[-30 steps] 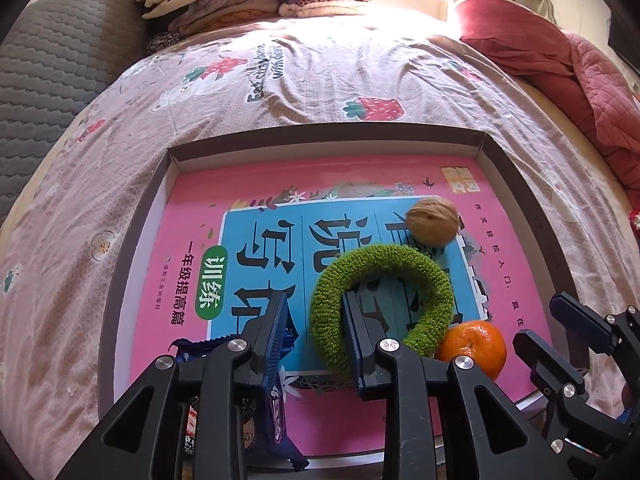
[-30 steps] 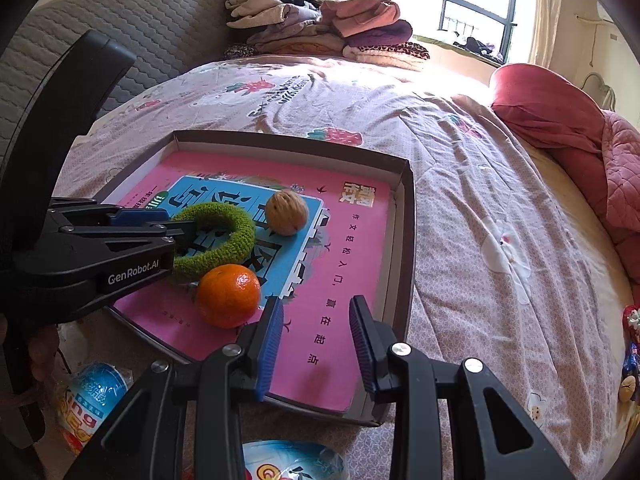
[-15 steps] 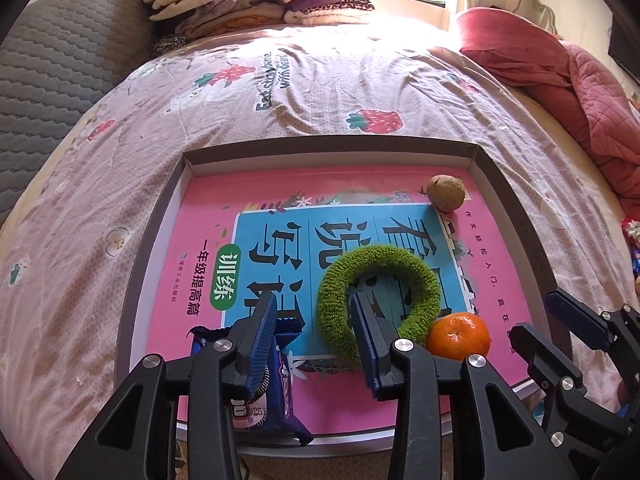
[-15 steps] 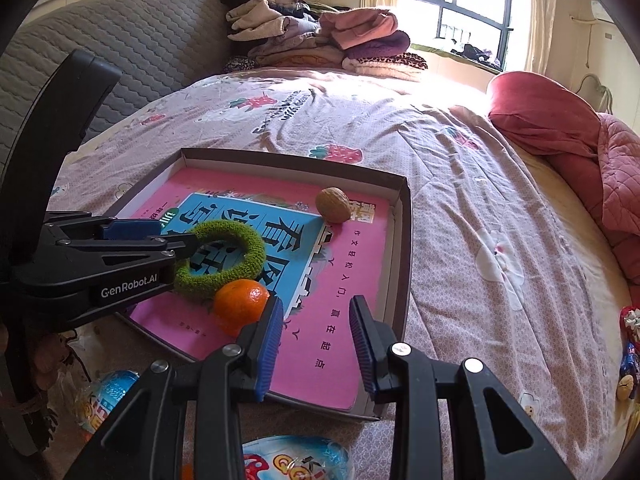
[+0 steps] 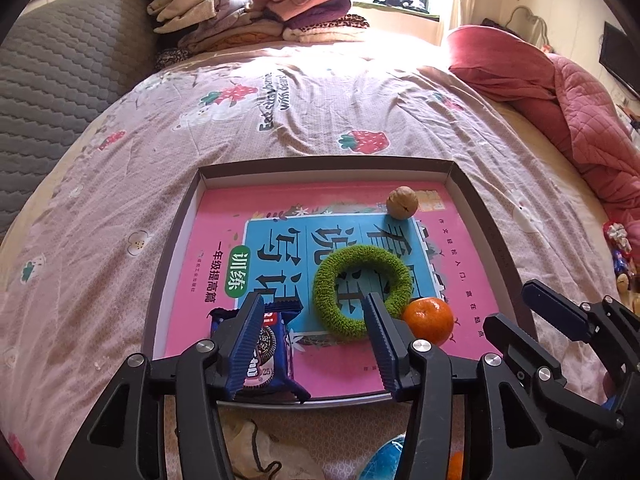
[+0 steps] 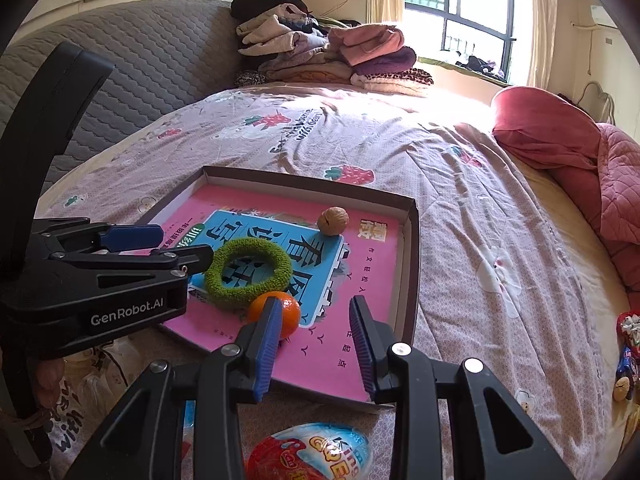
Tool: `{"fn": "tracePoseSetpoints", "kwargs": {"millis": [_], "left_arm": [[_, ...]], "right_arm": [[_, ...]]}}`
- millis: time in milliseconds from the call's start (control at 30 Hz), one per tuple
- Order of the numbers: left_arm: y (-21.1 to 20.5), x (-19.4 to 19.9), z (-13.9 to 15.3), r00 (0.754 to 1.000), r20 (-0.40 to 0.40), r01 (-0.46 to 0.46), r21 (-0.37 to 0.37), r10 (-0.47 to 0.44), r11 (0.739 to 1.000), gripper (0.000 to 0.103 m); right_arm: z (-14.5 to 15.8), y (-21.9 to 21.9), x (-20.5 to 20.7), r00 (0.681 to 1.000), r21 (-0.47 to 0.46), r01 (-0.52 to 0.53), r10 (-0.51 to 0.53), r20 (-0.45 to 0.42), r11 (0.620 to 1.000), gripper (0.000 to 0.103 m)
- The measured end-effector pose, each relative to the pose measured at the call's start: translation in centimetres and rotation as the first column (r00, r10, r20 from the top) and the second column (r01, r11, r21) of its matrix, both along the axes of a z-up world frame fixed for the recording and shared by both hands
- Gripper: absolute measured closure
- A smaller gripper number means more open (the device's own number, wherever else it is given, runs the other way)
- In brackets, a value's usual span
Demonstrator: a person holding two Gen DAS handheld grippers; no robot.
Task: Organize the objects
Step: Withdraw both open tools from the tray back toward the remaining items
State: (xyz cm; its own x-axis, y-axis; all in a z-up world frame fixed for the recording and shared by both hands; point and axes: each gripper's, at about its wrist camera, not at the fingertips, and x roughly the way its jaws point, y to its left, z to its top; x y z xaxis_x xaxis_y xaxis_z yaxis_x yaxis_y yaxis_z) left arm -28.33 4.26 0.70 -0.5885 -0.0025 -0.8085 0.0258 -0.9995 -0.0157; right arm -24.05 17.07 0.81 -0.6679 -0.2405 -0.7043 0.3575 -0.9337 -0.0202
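Note:
A shallow grey box (image 5: 498, 236) (image 6: 412, 256) on the bed holds a pink book. On the book lie a green fuzzy ring (image 5: 362, 290) (image 6: 248, 266), a walnut (image 5: 402, 202) (image 6: 333, 220), an orange (image 5: 428, 320) (image 6: 286, 312) and a blue cookie packet (image 5: 266, 350) at the near left. My left gripper (image 5: 314, 320) is open and empty above the box's near edge, over the packet and ring. It also shows in the right wrist view (image 6: 180, 246). My right gripper (image 6: 314, 320) is open and empty near the orange; it also shows in the left wrist view (image 5: 532, 312).
A pile of folded clothes (image 5: 248, 12) sits at the far end of the bed. A red quilt (image 5: 560, 92) lies at the right. A colourful egg-shaped snack pack (image 6: 310, 454) lies below the box. Small toys (image 6: 626, 344) lie at the bed's right edge.
Both grippers have pulled back and up from the box. The left gripper has let go of the cookie packet, which now lies in the box. The walnut has rolled to the far right.

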Motion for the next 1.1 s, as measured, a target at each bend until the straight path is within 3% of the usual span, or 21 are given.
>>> {"fn": "tracePoseSetpoints", "kwargs": {"millis": [400, 500, 1100], "left_arm": [[-0.9, 3.1, 2.3, 0.999, -0.041, -0.017, 0.007, 0.017, 1.000, 0.047], [-1.0, 3.8, 2.8, 0.999, -0.050, -0.020, 0.007, 0.020, 1.000, 0.041], [-0.8, 7.7, 5.3, 0.994, -0.108, -0.017, 0.008, 0.018, 1.000, 0.039]], "right_arm": [[2.4, -0.4, 2.4, 0.999, -0.020, -0.021, 0.020, -0.050, 1.000, 0.068], [2.8, -0.3, 2.7, 0.998, -0.023, -0.021, 0.019, -0.058, 1.000, 0.068], [5.3, 0.8, 5.5, 0.995, -0.070, -0.005, -0.002, -0.101, 0.998, 0.067]]}}
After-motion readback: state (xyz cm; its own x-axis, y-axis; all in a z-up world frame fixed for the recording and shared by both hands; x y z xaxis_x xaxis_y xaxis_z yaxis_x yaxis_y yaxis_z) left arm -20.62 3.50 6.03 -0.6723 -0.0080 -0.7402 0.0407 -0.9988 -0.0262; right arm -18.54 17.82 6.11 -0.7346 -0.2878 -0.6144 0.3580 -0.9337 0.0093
